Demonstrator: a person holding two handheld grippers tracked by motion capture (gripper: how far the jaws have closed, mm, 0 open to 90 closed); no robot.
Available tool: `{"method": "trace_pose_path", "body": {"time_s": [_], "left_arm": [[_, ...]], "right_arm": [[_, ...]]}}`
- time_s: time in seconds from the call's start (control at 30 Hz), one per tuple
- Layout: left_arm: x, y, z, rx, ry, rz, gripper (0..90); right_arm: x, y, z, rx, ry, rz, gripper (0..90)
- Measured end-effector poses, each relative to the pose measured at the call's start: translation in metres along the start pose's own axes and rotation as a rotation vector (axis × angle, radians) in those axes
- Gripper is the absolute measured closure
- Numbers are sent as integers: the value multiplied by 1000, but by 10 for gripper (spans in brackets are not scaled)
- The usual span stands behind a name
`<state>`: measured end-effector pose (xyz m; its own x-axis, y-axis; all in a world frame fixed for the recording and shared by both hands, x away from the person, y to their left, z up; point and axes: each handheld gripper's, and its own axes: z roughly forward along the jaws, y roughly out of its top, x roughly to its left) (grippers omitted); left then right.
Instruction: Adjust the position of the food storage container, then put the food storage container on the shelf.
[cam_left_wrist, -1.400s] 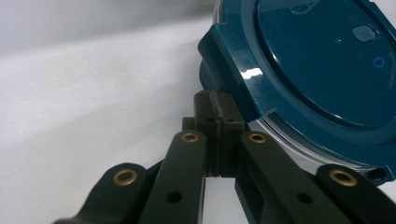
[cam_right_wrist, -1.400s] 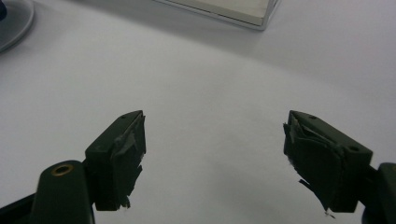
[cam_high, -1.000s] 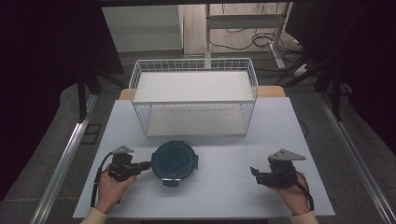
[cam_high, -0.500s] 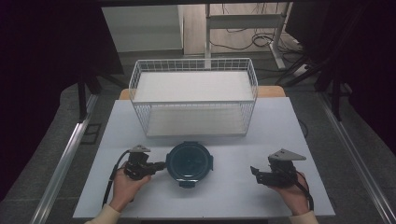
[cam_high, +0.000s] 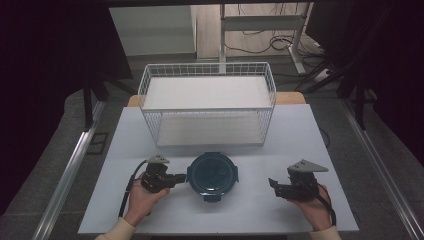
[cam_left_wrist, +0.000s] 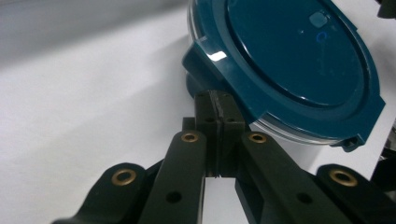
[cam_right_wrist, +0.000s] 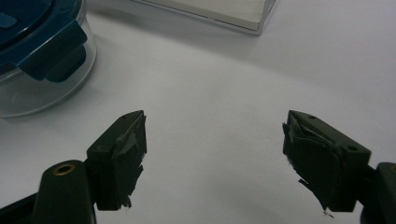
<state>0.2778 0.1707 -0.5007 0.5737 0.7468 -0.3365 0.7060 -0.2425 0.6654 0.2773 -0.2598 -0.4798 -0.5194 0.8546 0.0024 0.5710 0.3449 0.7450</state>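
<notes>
One lidded round container (cam_high: 212, 173), one white wire basket (cam_high: 207, 102), two tongs.

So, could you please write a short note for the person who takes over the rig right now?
Left gripper: jaws shut, tips against the left side of the round container with the blue lid; whether they pinch a lid clasp I cannot tell.
Right gripper: jaws open, empty, apart from the container on its right.
The container stands on the white table, lid on, in front of the wire basket.
Done: left gripper brought to the container.
Left, probably: put the container into the basket.
</notes>
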Motion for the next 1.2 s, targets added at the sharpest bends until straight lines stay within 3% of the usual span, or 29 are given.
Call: {"method": "trace_pose_path", "body": {"time_s": [0.07,0.23,0.3,0.4,0.5,0.6,0.83,1.2], "left_arm": [[3,-2,-6,-16,44,14,898],[8,-7,-27,-102,26,2,840],[9,-8,-32,-111,27,-1,783],[12,-9,-34,-88,26,-28,610],[13,-9,-35,-81,57,-60,442],[10,-8,-37,-92,77,-63,340],[9,-7,-42,-106,73,-84,254],[8,-7,-45,-129,74,-97,225]], "right_arm": [[0,0,-1,-4,-1,1,212],[-1,-1,1,1,-2,-1,212],[0,-1,2,3,-5,-3,212],[0,-1,1,-1,-8,-3,213],[0,-1,1,-4,-7,-1,213],[0,-3,2,-2,-7,-5,213],[3,-1,0,-30,18,-8,213],[5,0,2,-31,23,-5,213]]}}
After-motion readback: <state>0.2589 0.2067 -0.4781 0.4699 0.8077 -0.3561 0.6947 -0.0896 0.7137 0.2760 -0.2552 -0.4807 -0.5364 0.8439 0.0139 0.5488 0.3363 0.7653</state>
